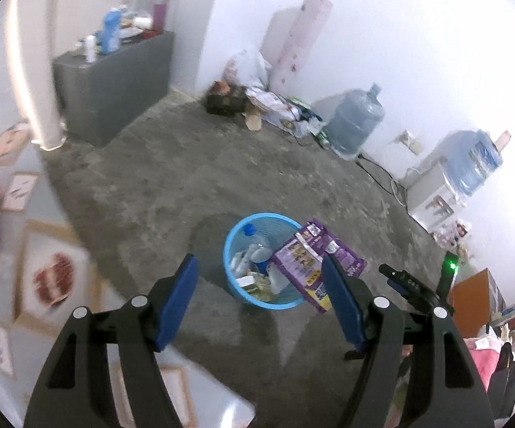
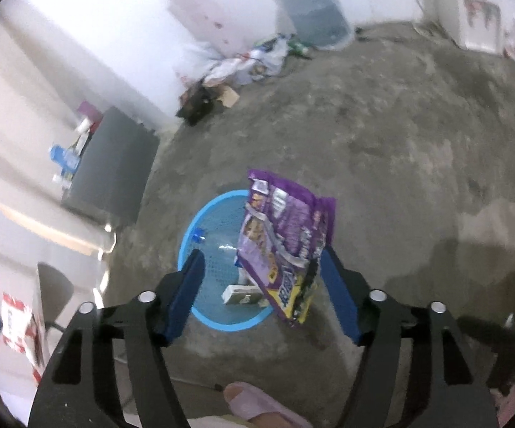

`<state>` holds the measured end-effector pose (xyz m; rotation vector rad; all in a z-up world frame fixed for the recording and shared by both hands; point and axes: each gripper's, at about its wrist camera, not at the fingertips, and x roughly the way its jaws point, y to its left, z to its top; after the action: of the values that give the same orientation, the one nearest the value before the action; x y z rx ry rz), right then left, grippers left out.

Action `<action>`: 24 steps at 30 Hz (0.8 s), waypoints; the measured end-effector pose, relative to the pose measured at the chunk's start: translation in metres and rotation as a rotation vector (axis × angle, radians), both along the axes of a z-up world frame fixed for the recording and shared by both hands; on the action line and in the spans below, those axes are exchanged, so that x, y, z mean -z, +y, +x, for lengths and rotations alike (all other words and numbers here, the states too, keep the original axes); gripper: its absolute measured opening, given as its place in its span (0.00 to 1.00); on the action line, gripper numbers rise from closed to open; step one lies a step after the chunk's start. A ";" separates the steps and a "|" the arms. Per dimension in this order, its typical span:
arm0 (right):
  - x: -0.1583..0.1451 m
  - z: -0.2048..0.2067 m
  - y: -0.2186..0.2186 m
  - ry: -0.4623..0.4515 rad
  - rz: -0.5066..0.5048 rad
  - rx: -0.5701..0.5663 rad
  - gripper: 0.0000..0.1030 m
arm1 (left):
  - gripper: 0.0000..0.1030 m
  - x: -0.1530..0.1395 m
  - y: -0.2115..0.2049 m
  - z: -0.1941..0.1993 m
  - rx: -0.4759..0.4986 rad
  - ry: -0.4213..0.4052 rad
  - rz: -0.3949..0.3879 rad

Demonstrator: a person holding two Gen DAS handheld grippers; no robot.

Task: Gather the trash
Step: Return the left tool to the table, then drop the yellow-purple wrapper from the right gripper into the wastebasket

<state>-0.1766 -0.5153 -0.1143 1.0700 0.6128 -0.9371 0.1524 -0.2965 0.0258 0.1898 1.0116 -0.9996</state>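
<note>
The purple bag (image 2: 286,246) hangs at the centre of the right wrist frame, over the right rim of the blue bin (image 2: 218,321), against the right gripper's (image 2: 261,278) right jaw; those jaws are spread, not pinching it. The bin holds a bottle (image 1: 255,244) and cartons. The left gripper (image 1: 261,299), lower centre, is released and empty above the concrete floor (image 1: 171,185).

bare storeroom-type rm: concrete floor (image 1: 193,178), water jugs (image 1: 355,121), junk pile (image 1: 257,100).

Black-armed left gripper (image 1: 261,299) and right gripper (image 2: 261,292) (silver screws), blue pads
</note>
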 end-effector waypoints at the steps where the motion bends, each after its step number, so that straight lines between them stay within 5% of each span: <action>1: 0.008 0.001 -0.006 -0.007 0.025 0.006 0.69 | 0.67 -0.004 0.010 0.000 -0.015 -0.003 -0.007; 6: 0.051 0.008 -0.036 0.019 0.126 0.065 0.70 | 0.67 -0.029 0.083 0.000 -0.124 -0.050 -0.056; 12: 0.089 0.016 -0.055 -0.055 0.248 0.111 0.67 | 0.72 -0.047 0.187 0.005 -0.331 -0.120 -0.058; 14: 0.095 0.022 -0.057 -0.060 0.269 0.104 0.49 | 0.72 -0.048 0.217 0.006 -0.400 -0.130 -0.055; 16: 0.095 0.031 -0.057 -0.033 0.270 0.077 0.15 | 0.72 -0.048 0.245 0.006 -0.472 -0.128 -0.057; 20: 0.064 0.053 -0.045 0.060 0.115 -0.032 0.04 | 0.72 -0.046 0.275 0.008 -0.561 -0.119 -0.072; 24: 0.014 0.103 -0.018 0.265 -0.203 -0.236 0.02 | 0.72 -0.045 0.288 0.013 -0.604 -0.112 -0.084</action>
<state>-0.0733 -0.5334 -0.1280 0.6803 0.8243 -0.9179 0.1653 -0.0082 0.0713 -0.1269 0.8472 -0.4718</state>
